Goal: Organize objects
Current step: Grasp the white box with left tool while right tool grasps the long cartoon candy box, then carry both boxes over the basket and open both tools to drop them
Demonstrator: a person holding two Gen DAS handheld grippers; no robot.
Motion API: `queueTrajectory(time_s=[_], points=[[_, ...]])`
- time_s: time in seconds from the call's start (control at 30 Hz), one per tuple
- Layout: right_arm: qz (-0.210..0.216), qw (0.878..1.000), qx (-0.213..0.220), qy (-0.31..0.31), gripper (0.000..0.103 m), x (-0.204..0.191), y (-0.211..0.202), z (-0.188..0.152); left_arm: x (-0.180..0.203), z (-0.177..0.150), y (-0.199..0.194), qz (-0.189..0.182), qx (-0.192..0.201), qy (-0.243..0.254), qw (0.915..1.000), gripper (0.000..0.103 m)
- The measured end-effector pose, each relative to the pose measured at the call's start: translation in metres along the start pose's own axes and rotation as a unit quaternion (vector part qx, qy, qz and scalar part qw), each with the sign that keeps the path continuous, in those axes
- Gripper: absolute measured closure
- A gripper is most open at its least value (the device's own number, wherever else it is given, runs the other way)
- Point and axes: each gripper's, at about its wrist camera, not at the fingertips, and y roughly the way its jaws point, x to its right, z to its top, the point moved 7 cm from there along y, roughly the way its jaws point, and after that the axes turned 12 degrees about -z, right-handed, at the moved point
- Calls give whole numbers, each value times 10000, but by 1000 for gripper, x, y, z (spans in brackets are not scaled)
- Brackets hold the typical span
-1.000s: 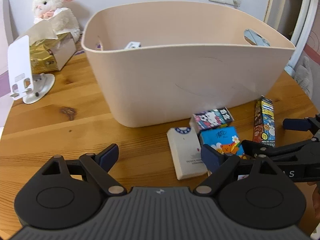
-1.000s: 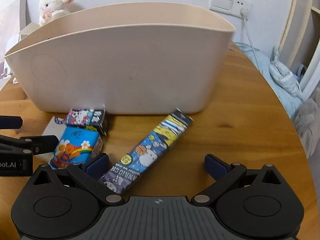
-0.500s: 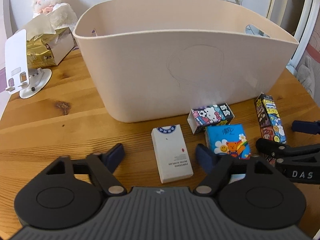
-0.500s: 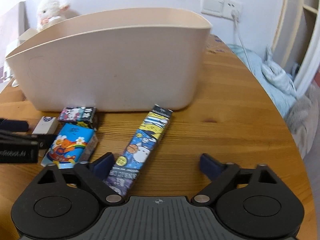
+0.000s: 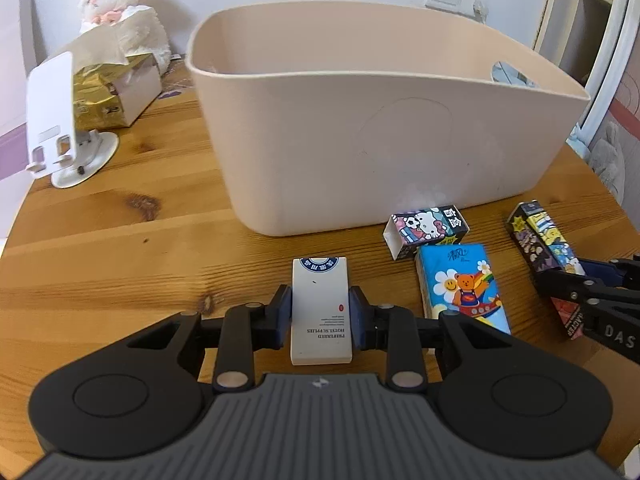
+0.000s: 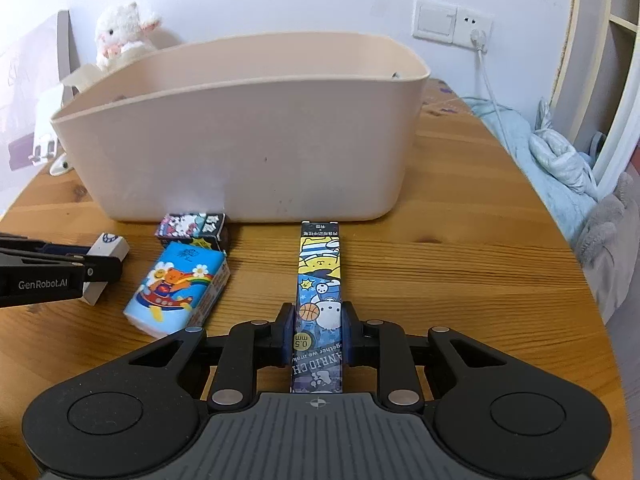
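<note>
Left wrist view shows the left gripper (image 5: 320, 312) clamped on the white box (image 5: 321, 309), which lies on the wooden table (image 5: 120, 248) near its front edge. The right gripper (image 6: 318, 330) is pinched onto the long cartoon box (image 6: 319, 292). Neither box has reached the beige bin (image 5: 384, 120). The blue tissue pack (image 5: 460, 284) and the kitty box (image 5: 426, 226) lie untouched beside the bin, so most of the sorting seems left.

Bright, even daylight, strong fisheye bend.
Lit softly throughout, with only faint shadows under the beige bin (image 5: 360, 128) on the wooden table (image 5: 120, 248). Sharp at centre, slightly soft along the bin's rim; curved hard at the edges, with dark corners. No harsh glare.
</note>
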Motion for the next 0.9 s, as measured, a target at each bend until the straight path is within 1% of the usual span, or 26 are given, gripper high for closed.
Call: queueTrajectory(time_s=[0.23, 0.43, 0.57, 0.67, 0.9], points=[[144, 9992, 297, 230, 82, 13, -38, 5, 5, 0, -30, 25, 250, 175, 9995, 71], [169, 9973, 626, 355, 82, 24, -70, 16, 8, 8, -60, 38, 568, 278, 9980, 71], [202, 9952, 848, 436, 82, 29, -87, 26, 11, 18, -79, 54, 801, 353, 9961, 71], [230, 9937, 988, 474, 82, 31, -96, 35, 11, 27, -90, 152, 965, 387, 9945, 71], [203, 9887, 1406, 489, 82, 33, -109, 66, 12, 53, -111, 192, 1344, 500, 9895, 71]])
